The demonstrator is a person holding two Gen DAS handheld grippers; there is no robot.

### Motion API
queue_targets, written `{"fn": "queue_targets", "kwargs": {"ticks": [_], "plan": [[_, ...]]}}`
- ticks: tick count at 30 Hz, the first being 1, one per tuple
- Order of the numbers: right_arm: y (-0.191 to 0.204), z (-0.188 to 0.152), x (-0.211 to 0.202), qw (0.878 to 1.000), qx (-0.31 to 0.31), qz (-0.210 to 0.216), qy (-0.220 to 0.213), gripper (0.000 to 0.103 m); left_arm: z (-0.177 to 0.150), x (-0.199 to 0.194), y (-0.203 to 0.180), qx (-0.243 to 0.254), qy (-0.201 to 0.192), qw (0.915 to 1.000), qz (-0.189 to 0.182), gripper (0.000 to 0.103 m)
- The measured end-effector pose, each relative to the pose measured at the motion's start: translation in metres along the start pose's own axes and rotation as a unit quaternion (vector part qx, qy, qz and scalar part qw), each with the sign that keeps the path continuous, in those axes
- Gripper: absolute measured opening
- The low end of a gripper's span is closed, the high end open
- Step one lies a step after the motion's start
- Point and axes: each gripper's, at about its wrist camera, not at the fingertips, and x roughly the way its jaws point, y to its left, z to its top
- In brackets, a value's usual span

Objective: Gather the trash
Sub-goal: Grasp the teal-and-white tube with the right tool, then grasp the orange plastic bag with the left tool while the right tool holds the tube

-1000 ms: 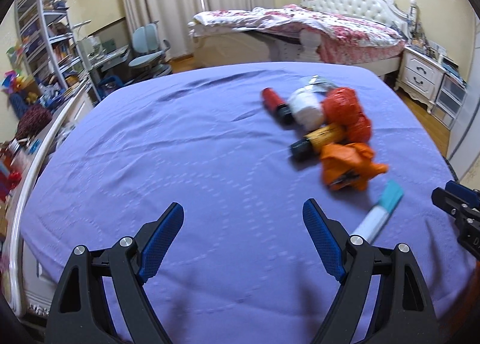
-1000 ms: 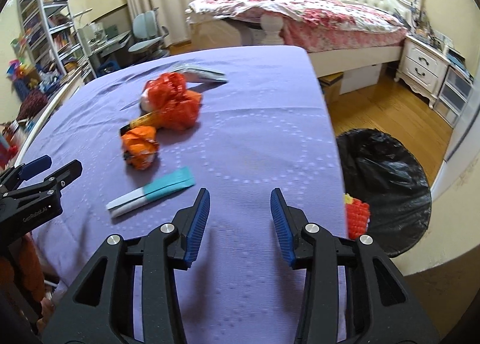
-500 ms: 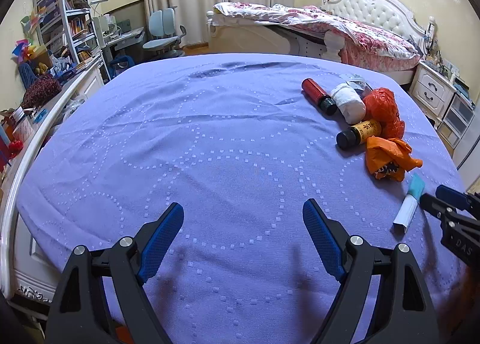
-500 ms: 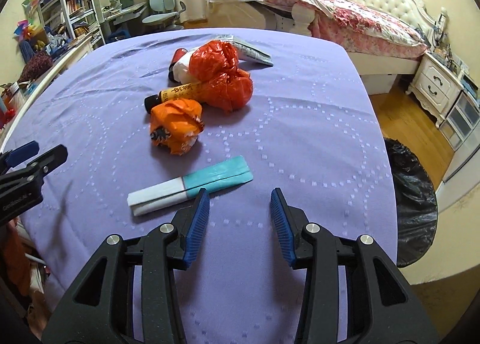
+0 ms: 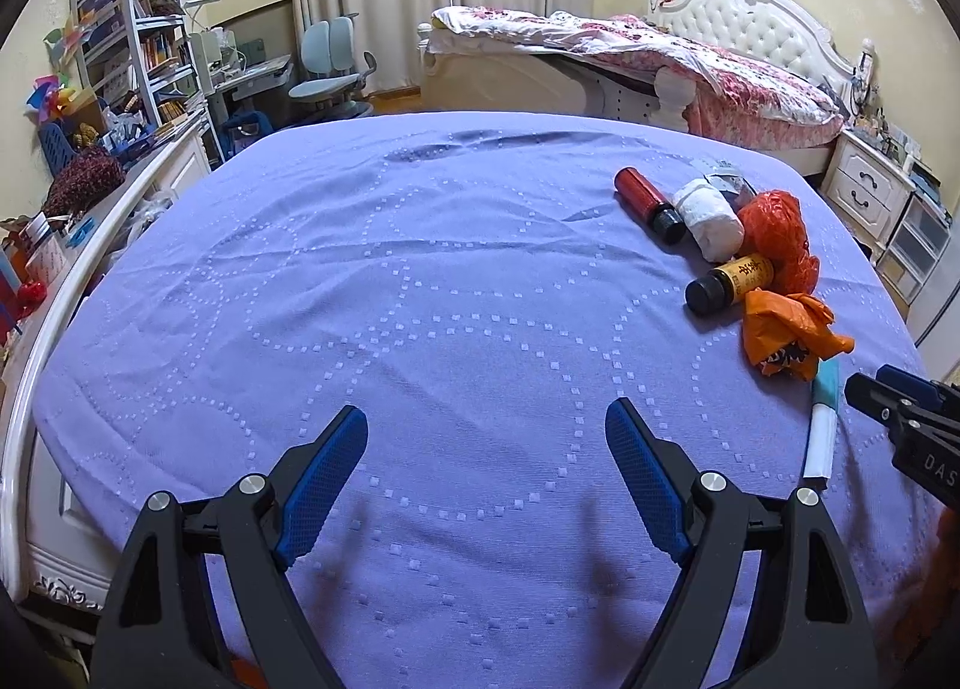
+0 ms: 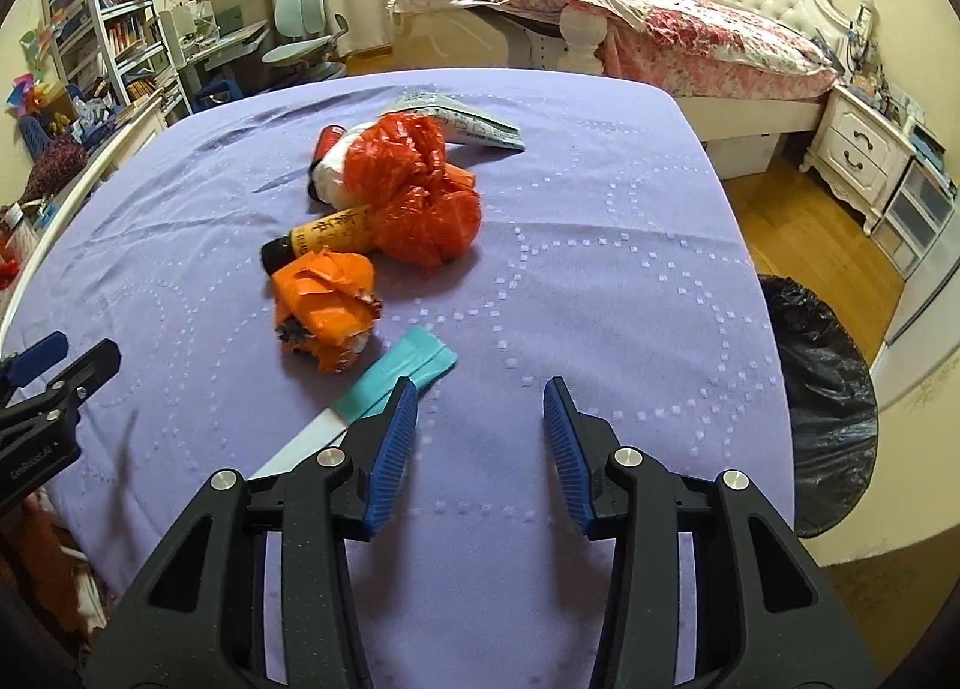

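Note:
On the purple tablecloth [image 6: 600, 269] lies a heap of trash: a crumpled orange wrapper [image 6: 324, 311], a red plastic bag [image 6: 420, 191], a yellow-labelled bottle [image 6: 318, 239], a red bottle [image 5: 648, 203], a white roll [image 5: 711, 218] and a teal-and-white tube [image 6: 390, 383]. My right gripper [image 6: 480, 407] hangs open over bare cloth, its left finger just beside the tube. My left gripper [image 5: 486, 437] stands wide open over bare cloth, well left of the heap. Nothing is between either pair of fingers.
A black bin bag [image 6: 822, 389] stands on the wooden floor off the table's right edge. A flat printed packet [image 6: 468, 125] lies behind the heap. A bed [image 6: 660, 29], a nightstand [image 6: 858, 149], a desk with chairs and shelves ring the table.
Both wrist views have swung from the table's right side toward its left. The heap now sits farther right in the left view, and the tube lies close to my right gripper's left finger.

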Motion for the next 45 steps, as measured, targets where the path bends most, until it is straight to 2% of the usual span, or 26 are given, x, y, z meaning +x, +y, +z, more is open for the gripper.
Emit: {"fn": "queue_targets", "kwargs": {"ticks": [3, 6, 10, 18, 24, 26, 27, 28, 31, 32, 45], "plan": [[0.008, -0.001, -0.004, 1.000, -0.003, 0.010, -0.002, 0.043, -0.001, -0.004, 0.004, -0.003, -0.005, 1.0000, 0.001, 0.081], [0.019, -0.002, -0.003, 1.000, -0.009, 0.022, 0.003, 0.049, -0.004, -0.005, 0.008, -0.006, -0.007, 0.9999, 0.004, 0.081], [0.028, -0.005, 0.004, 0.999, -0.011, 0.027, 0.017, 0.050, -0.007, -0.003, 0.011, -0.012, -0.001, 0.9999, 0.003, 0.081], [0.009, -0.013, 0.003, 1.000, 0.003, -0.004, 0.014, 0.051, -0.008, -0.001, -0.003, -0.007, 0.003, 0.9999, -0.011, 0.081], [0.002, -0.008, 0.004, 1.000, 0.006, -0.002, 0.012, 0.050, -0.009, 0.002, -0.019, 0.003, 0.005, 0.9997, -0.022, 0.081], [0.007, -0.006, 0.005, 1.000, -0.006, 0.001, 0.010, 0.049, -0.009, 0.003, -0.023, 0.004, 0.007, 0.9997, -0.024, 0.081], [0.009, -0.006, 0.007, 1.000, -0.015, 0.002, 0.010, 0.045, -0.009, 0.003, -0.024, 0.004, 0.008, 0.9997, -0.025, 0.081], [0.011, -0.006, 0.008, 1.000, -0.022, 0.001, 0.011, 0.034, -0.009, 0.003, -0.026, 0.005, 0.008, 0.9996, -0.026, 0.081], [0.012, -0.007, 0.010, 0.999, -0.039, -0.009, 0.009, 0.020, -0.009, 0.004, -0.032, 0.009, 0.010, 0.9995, -0.028, 0.081], [0.010, -0.007, 0.010, 0.999, -0.037, -0.008, 0.008, 0.018, -0.009, 0.005, -0.035, 0.011, 0.010, 0.9995, -0.029, 0.081], [-0.048, 0.005, 0.013, 1.000, 0.018, -0.022, -0.005, 0.016, -0.003, 0.013, -0.089, 0.048, 0.014, 0.9968, -0.062, 0.081]]}}
